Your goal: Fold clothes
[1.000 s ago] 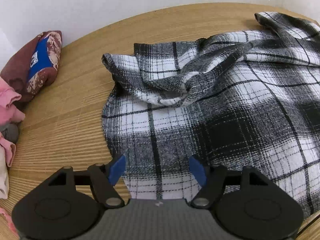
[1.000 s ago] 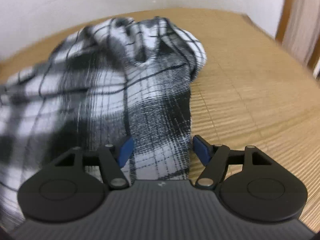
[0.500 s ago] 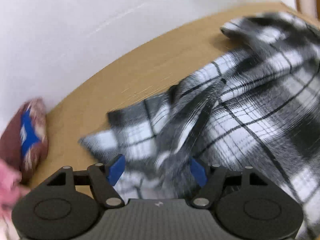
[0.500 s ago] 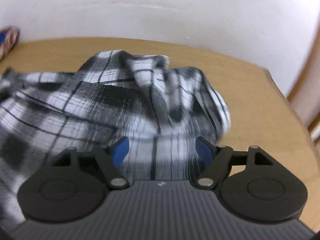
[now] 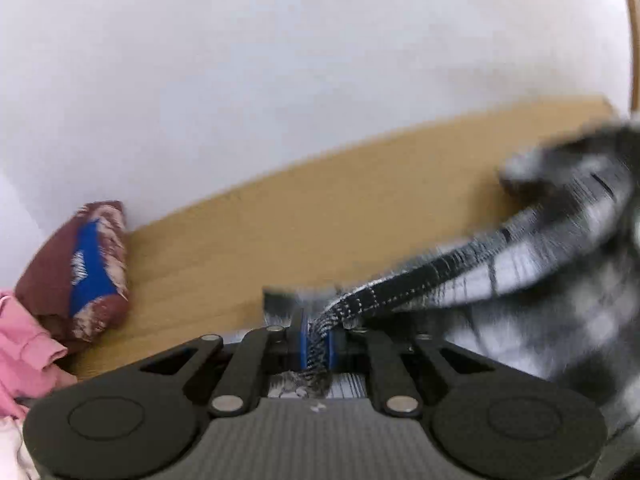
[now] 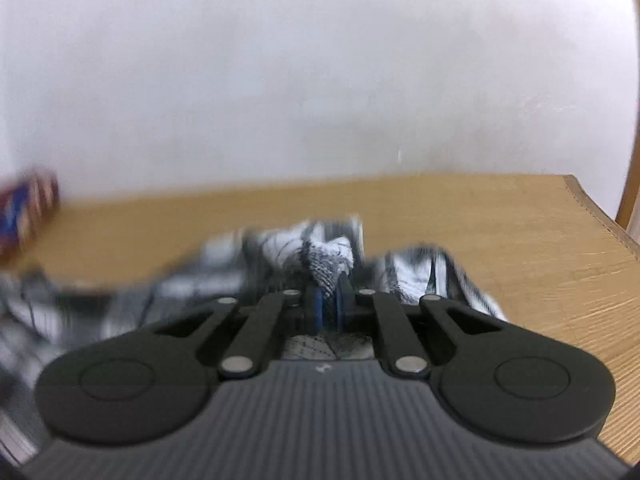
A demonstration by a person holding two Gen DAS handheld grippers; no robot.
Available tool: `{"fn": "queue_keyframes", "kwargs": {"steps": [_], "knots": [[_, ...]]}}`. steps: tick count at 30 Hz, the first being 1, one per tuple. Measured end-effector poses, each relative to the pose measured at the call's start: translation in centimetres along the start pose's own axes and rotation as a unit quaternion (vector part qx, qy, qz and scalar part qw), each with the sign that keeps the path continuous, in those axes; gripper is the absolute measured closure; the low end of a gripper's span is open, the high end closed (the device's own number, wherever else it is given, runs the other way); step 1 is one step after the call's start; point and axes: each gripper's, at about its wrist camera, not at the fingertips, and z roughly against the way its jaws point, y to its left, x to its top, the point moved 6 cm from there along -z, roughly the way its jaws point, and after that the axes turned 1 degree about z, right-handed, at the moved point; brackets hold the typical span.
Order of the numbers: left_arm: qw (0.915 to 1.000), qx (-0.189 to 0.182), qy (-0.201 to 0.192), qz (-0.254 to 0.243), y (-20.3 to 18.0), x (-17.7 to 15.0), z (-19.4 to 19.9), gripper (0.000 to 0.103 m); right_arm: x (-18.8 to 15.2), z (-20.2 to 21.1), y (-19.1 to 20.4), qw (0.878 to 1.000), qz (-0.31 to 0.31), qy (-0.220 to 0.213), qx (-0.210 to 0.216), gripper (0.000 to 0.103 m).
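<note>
Black-and-white plaid shirt, gripped at two points and lifted partly clear of the wooden table. In the left wrist view a dark stitched edge of the shirt runs from the right of the picture down into the left gripper, whose blue pads are pressed together on that edge; the cloth beyond it, to the right, is blurred and hangs above the tabletop. In the right wrist view the right gripper is likewise clamped on the shirt, a bunched fold of which stands up just past the closed blue pads; the remainder of the shirt spreads to the left of that gripper and lies blurred on the table.

Relative to the shirt: a folded maroon garment with a blue and white print sits well apart to the left, at the back edge of the table against the white wall. Just in front of that garment, at the left margin, lies crumpled pink clothing. The maroon garment appears again, blurred, at the left margin of the right wrist view. To the right of the shirt the bare table runs to its rounded far corner.
</note>
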Motion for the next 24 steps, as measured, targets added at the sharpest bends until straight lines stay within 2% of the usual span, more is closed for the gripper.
{"fn": "queue_keyframes", "kwargs": {"steps": [4, 6, 9, 11, 14, 17, 19, 21, 22, 23, 24], "knots": [[0.9981, 0.006, -0.054, 0.027, 2.1, 4.3, 5.0, 0.092, 4.8, 4.5, 0.2, 0.995, -0.039, -0.091, 0.002, 0.094], [0.996, 0.01, -0.086, 0.019, 2.6, 6.2, 8.7, 0.092, 6.7, 7.5, 0.7, 0.99, -0.039, -0.135, 0.002, 0.094], [0.9935, 0.024, -0.111, 0.001, 3.3, 8.5, 12.3, 0.086, 9.4, 11.4, 1.3, 0.981, -0.028, -0.19, -0.007, 0.094], [0.9927, 0.03, -0.116, -0.009, 3.6, 10.0, 11.8, 0.084, 11.0, 11.6, 1.6, 0.978, -0.007, -0.206, -0.015, 0.094], [0.9944, 0.032, -0.099, -0.022, 3.3, 11.4, 6.7, 0.084, 12.4, 7.5, 1.9, 0.98, 0.028, -0.193, -0.029, 0.094], [0.9946, 0.053, -0.071, -0.053, 2.3, 12.1, -2.2, 0.084, 12.7, -0.2, 2.0, 0.984, 0.06, -0.16, -0.046, 0.094], [0.9947, 0.066, -0.053, -0.059, 2.0, 12.7, -8.8, 0.083, 12.3, -6.2, 2.6, 0.983, 0.101, -0.14, -0.068, 0.094], [0.9914, 0.101, -0.031, -0.077, 1.6, 13.0, -15.9, 0.071, 11.3, -12.9, 3.5, 0.976, 0.156, -0.112, -0.1, 0.094], [0.9885, 0.124, -0.016, -0.085, 1.5, 12.8, -19.0, 0.061, 10.4, -16.3, 4.1, 0.972, 0.184, -0.091, -0.118, 0.091], [0.9848, 0.147, 0.0, -0.093, 1.4, 12.5, -22.0, 0.056, 9.2, -19.8, 4.5, 0.968, 0.205, -0.057, -0.134, 0.09], [0.9802, 0.17, 0.016, -0.1, 1.3, 12.3, -25.0, 0.057, 7.9, -22.7, 4.7, 0.966, 0.215, -0.017, -0.144, 0.091]]}}
